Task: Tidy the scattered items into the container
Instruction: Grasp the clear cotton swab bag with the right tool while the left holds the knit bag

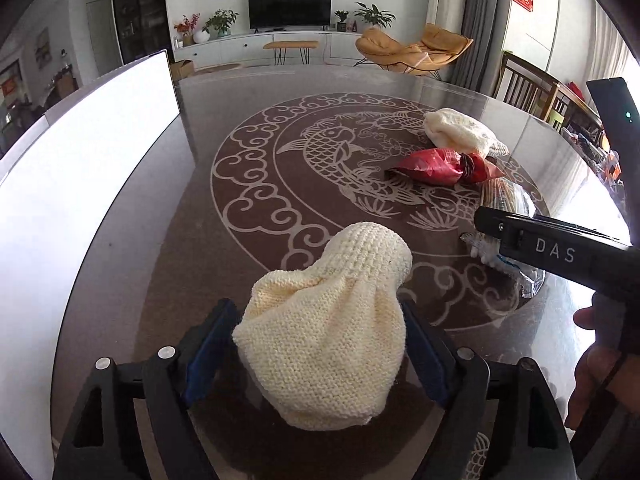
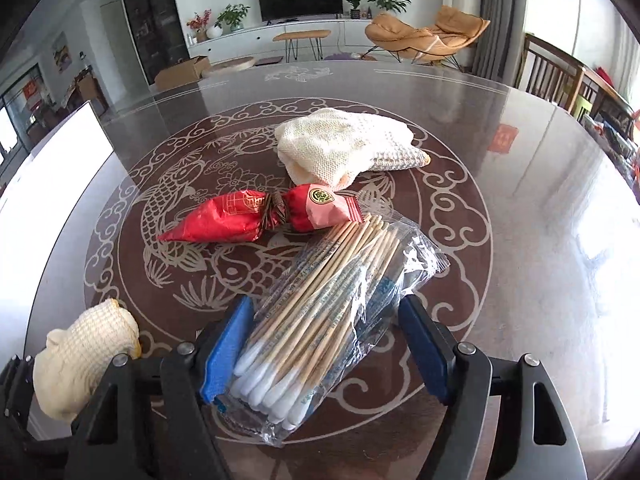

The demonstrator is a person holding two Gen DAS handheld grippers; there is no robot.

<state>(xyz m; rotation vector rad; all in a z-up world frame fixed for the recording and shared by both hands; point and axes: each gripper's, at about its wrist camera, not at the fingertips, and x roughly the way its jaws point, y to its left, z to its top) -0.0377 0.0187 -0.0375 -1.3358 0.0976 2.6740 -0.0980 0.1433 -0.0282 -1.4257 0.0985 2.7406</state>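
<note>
Over at nine o'clock sits the white container (image 1: 92,168), walls up at the tabletop (image 1: 224,280) edge. Left hand-held gripper (image 1: 320,344) is wide, pads flanking the cream knitted hat (image 1: 324,340) without squeezing: soft, light, squashy, best pinched at its bunched middle. Centre stage, the red wrapped packet (image 2: 256,216) and a second knitted piece (image 2: 344,144) wait at twelve. At three o'clock, right hand-held gripper (image 2: 326,348) stands parted around the bag of cotton swabs (image 2: 328,304); slippery crinkly film, so grip across the stiff bundle of sticks.
</note>
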